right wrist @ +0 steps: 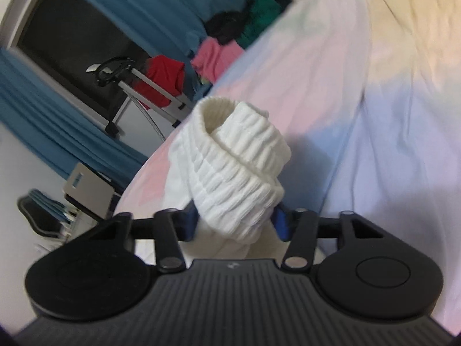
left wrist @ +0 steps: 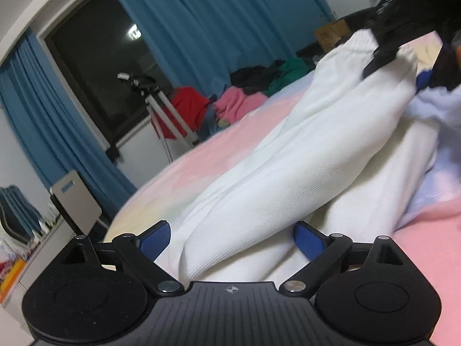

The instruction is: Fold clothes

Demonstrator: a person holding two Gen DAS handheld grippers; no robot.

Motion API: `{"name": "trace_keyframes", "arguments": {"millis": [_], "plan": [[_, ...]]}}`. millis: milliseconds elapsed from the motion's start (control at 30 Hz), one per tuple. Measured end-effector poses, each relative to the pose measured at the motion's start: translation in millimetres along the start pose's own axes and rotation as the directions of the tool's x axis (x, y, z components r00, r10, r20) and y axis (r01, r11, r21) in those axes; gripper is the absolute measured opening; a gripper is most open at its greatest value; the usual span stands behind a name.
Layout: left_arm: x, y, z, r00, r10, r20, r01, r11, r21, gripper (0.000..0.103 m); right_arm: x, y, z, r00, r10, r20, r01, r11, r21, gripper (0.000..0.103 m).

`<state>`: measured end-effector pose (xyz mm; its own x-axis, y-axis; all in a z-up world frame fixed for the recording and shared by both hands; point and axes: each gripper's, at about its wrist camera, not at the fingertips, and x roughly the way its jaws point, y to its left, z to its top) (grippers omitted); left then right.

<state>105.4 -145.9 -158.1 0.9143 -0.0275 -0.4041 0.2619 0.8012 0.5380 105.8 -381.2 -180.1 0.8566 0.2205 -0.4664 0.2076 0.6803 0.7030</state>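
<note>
A white garment (left wrist: 288,155) stretches across a pastel bed cover (left wrist: 201,167) between my two grippers. My left gripper (left wrist: 232,238) has its blue pads (left wrist: 155,239) wide apart around the garment's near end, with cloth bunched between them. My right gripper (right wrist: 236,223) is shut on the garment's ribbed white waistband (right wrist: 239,167), which bulges up above the blue pads (right wrist: 281,223). In the left wrist view the right gripper (left wrist: 386,54) shows at the top right, clamped on the garment's far end.
A pile of red, pink, black and green clothes (left wrist: 239,98) lies at the bed's far edge. A tripod (left wrist: 161,109) stands by the dark window and blue curtains (left wrist: 216,20). A grey chair (left wrist: 75,199) and a cardboard box (left wrist: 331,34) stand off the bed.
</note>
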Motion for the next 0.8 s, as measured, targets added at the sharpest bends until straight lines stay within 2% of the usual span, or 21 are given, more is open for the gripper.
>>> {"name": "trace_keyframes", "arguments": {"millis": [33,100,167,267,333,467,533,600,667,767,800], "plan": [[0,5,-3,1.000,-0.016,0.002,0.016,1.000,-0.026,0.091,1,0,0,1.000,0.001,0.009,-0.001,1.000,-0.002,0.046],[-7,15,-8,0.997,-0.070,0.019,0.072,0.993,-0.096,0.074,2,-3,4,1.000,0.003,0.024,-0.003,1.000,-0.004,0.044],[-17,25,-12,0.992,-0.113,0.048,0.119,0.981,-0.153,0.050,5,1,4,0.999,-0.008,0.043,0.010,0.999,-0.037,0.043],[-32,37,-14,0.986,-0.135,0.094,0.150,0.974,-0.170,0.032,8,6,6,0.997,-0.031,0.064,0.038,0.994,-0.107,0.043],[-50,37,-17,0.984,-0.138,0.113,0.152,0.980,-0.125,0.025,7,7,9,0.997,-0.021,0.069,0.029,0.993,-0.113,0.042],[-94,15,-31,0.978,-0.165,0.125,0.164,0.986,0.020,0.021,4,8,13,0.997,-0.001,0.080,0.011,0.992,-0.126,0.041],[-103,5,-38,0.976,-0.193,0.104,0.186,0.980,0.072,0.021,6,5,11,0.997,-0.045,0.064,0.053,0.990,-0.133,0.041],[-108,-4,-44,0.972,-0.222,0.077,0.212,0.970,0.119,0.021,8,-7,7,0.996,-0.071,0.045,0.075,0.993,-0.092,0.041],[-105,-10,-51,0.971,-0.233,0.052,0.224,0.965,0.139,0.021,11,-24,6,0.998,-0.059,0.022,0.059,0.998,-0.007,0.044],[-96,-8,-54,0.971,-0.238,0.032,0.234,0.966,0.110,0.021,14,-36,5,0.999,-0.029,-0.012,0.030,0.997,0.071,0.056],[-95,-6,-55,0.970,-0.243,0.026,0.239,0.967,0.092,0.021,15,-37,5,0.999,-0.028,-0.026,0.030,0.997,0.072,0.065]]}}
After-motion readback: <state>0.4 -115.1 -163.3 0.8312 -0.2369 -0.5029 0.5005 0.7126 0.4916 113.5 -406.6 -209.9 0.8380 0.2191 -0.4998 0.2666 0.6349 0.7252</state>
